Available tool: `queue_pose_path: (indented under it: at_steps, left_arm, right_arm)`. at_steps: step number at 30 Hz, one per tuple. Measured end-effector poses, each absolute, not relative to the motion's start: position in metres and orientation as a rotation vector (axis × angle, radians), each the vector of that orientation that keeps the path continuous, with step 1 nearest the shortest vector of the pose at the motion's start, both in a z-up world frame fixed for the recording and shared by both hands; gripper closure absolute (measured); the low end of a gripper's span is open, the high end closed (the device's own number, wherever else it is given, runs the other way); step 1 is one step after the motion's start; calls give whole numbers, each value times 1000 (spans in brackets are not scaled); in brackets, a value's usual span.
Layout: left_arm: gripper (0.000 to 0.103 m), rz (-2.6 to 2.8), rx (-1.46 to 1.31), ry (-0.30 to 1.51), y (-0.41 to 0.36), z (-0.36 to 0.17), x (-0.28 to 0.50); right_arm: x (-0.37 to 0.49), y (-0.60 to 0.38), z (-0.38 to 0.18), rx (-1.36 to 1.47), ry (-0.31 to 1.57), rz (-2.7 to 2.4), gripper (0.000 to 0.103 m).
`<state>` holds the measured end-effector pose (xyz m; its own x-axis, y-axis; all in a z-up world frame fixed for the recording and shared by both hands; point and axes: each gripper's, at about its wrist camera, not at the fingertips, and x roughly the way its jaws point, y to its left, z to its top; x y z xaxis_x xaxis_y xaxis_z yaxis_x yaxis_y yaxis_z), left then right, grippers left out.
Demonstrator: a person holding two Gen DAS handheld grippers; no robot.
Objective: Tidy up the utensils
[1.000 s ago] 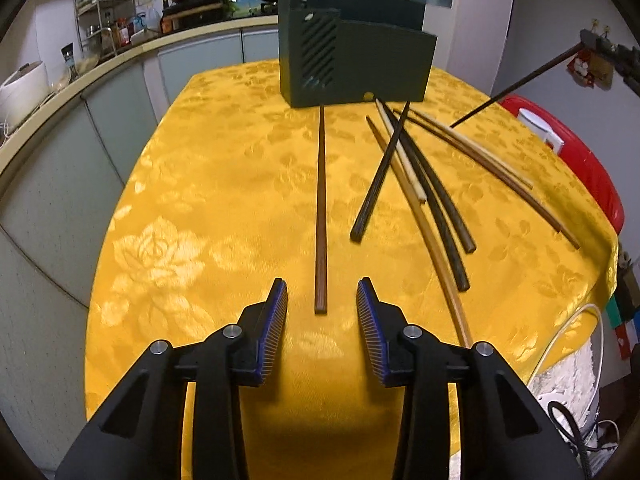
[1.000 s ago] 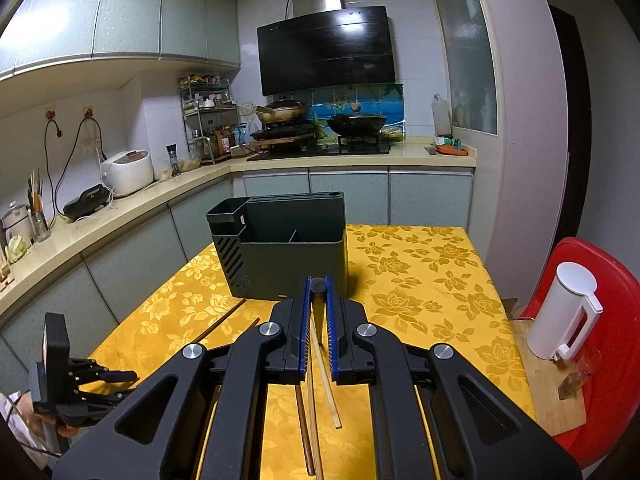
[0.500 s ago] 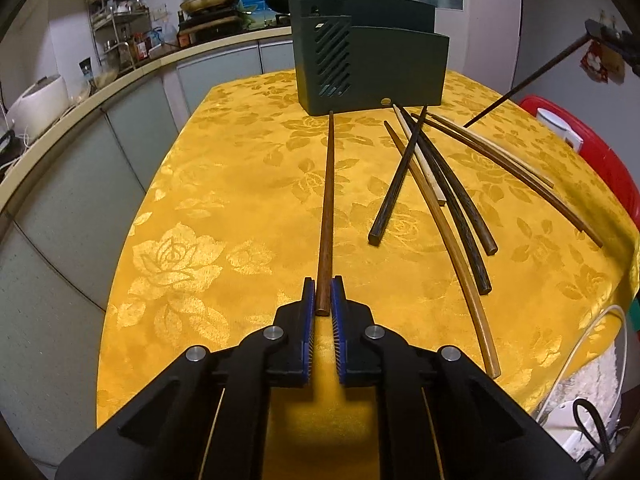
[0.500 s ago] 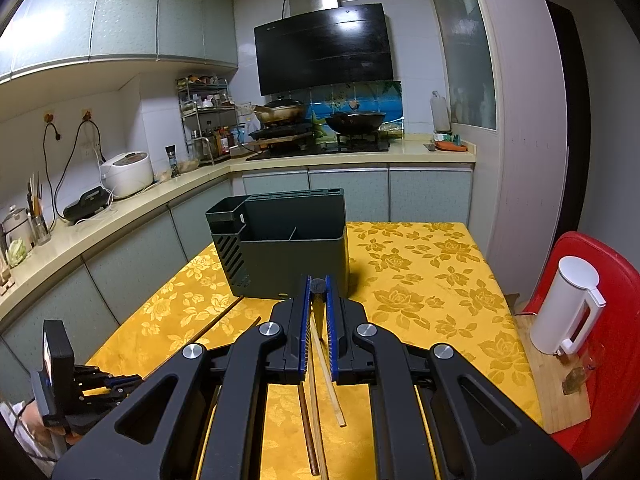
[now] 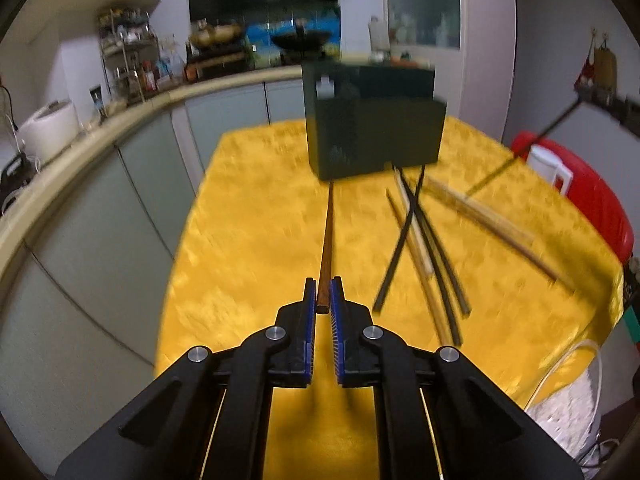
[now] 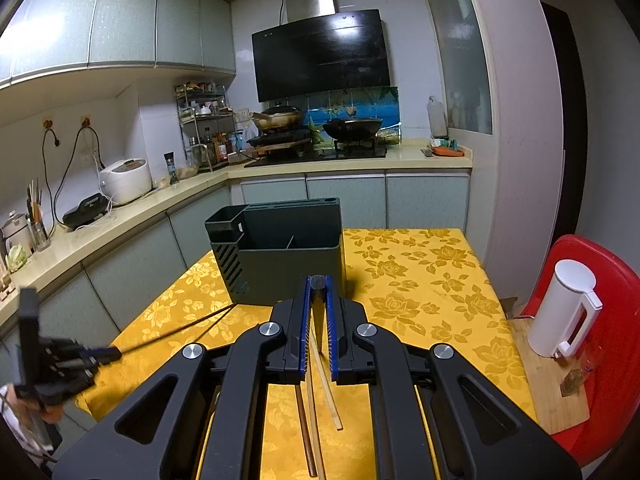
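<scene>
A second ago the left hand-held gripper (image 5: 323,296) stood wide, its blue pads either side of the brown chopstick (image 5: 326,240), which lay flat on the yellow-clothed counter (image 5: 248,240). Now the pads are pressed narrowly on the near end of that chopstick, and the view has lifted: the kitchen wall fills more of the frame and the whole picture is smeared with motion. The chopstick runs straight ahead from the fingertips toward the dark utensil holder (image 5: 372,120), which stands directly in front at the far side of the counter; whether its far tip touches the cloth cannot be told through the blur.

Ahead and to the right of the left hand-held gripper lie the loose chopsticks (image 5: 424,248), dark and pale ones crossed in a heap.

The right hand-held gripper (image 6: 318,286) has not changed: its jaws stay narrow, clamped on a dark chopstick (image 6: 319,282) whose butt end shows between the tips. The utensil holder sits just beyond its fingertips, slightly left.
</scene>
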<state>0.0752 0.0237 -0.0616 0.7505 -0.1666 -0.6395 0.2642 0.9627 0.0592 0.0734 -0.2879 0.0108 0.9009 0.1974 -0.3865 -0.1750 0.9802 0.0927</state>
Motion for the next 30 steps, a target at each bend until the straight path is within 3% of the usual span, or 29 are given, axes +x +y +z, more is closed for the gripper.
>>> queue_pose_path:
  at_steps: [16,30]
  left_arm:
    - [97,-298,141,501,12,35,96]
    - [97,-382,150,512,-1,76,133]
  right_arm:
    - [86,-290,27,92,404,224,95]
    - [112,-290,50,58,426,243,95]
